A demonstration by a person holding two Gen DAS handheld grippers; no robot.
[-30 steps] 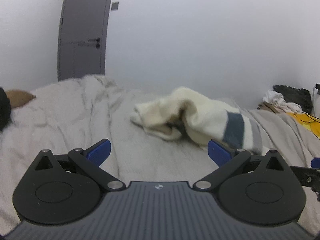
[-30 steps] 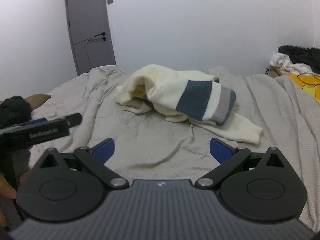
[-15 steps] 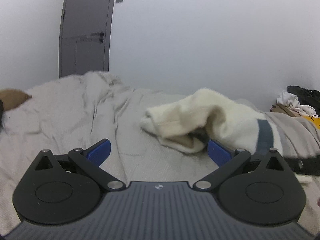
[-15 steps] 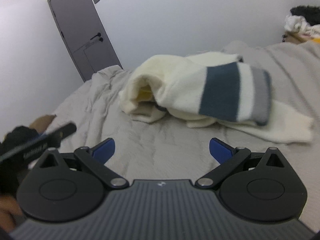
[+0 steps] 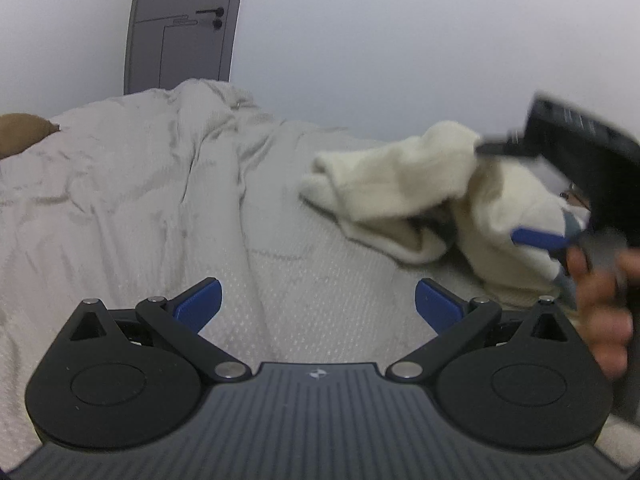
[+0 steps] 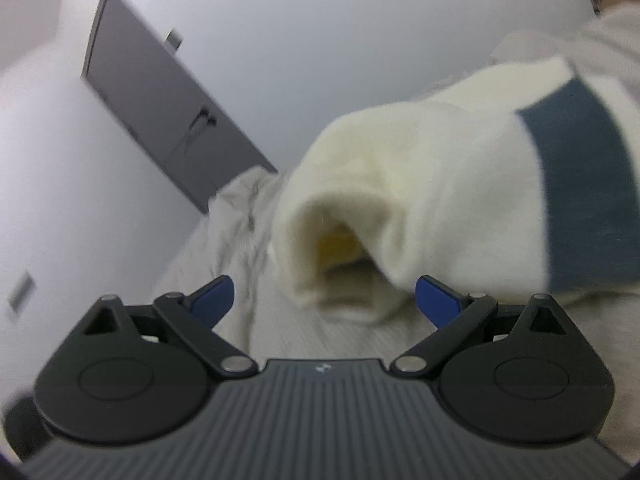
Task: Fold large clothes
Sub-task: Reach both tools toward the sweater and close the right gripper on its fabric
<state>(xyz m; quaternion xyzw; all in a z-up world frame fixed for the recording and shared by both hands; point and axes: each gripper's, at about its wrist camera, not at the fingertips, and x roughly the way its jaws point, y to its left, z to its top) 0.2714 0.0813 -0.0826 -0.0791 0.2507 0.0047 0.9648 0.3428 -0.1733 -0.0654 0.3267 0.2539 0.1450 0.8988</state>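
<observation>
Closing in since half a second ago, the right gripper (image 6: pixel 323 296) now has the cream sweater (image 6: pixel 420 184) filling most of its view, where before the whole garment sat further ahead; the view is also tilted harder, so the grey door (image 6: pixel 168 120) leans sharply. From the left wrist view, left to right: brown pillow edge (image 5: pixel 22 136) at the frame border, flat grey door (image 5: pixel 180 24) with a dark handle, rumpled beige bedspread (image 5: pixel 140 200) with a fine dotted weave, then the sweater (image 5: pixel 392 184) crumpled in a soft fuzzy heap on the bed right of centre, and the right gripper (image 5: pixel 540 240), blurred, now reaching into the sweater's right side with the person's hand (image 5: pixel 604 308) gripping its handle, whereas earlier it only edged into frame. Left gripper (image 5: pixel 318 300) hovers over bare bedspread, jaws spread wide, nothing between them. Right gripper jaws also spread wide, blue tips either side of a rounded tube-like opening of the sweater, not pinching it. Broad navy stripe (image 6: pixel 584 188) on the knit at right
</observation>
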